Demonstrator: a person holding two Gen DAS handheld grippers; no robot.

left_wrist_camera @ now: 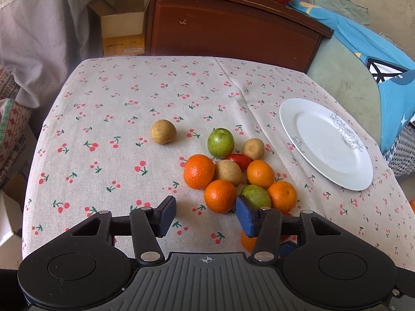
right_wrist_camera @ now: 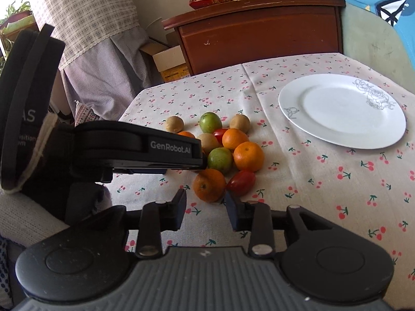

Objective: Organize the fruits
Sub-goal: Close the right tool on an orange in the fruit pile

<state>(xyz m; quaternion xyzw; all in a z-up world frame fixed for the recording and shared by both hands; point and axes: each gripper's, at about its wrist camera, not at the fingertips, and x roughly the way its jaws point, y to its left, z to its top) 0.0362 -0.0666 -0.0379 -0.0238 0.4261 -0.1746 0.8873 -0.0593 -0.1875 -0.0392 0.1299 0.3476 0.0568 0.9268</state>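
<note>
The table carries five oranges (left_wrist_camera: 199, 171), three brown fruits (left_wrist_camera: 163, 131), two green fruits (left_wrist_camera: 220, 142), two red tomatoes (right_wrist_camera: 241, 183) and one white plate (left_wrist_camera: 326, 143).

On the table (left_wrist_camera: 103, 119) the fruit cluster (left_wrist_camera: 233, 171) lies before you, near the middle — its pieces touch one another. One round fruit (left_wrist_camera: 163, 131) sits apart, to the left of the cluster and a little behind it. The plate (left_wrist_camera: 324, 142) stands to the right of the cluster, not touching it. Behind the table you have the wooden cabinet (left_wrist_camera: 233, 26), and a cardboard box (left_wrist_camera: 122, 26) is to its left.
</note>
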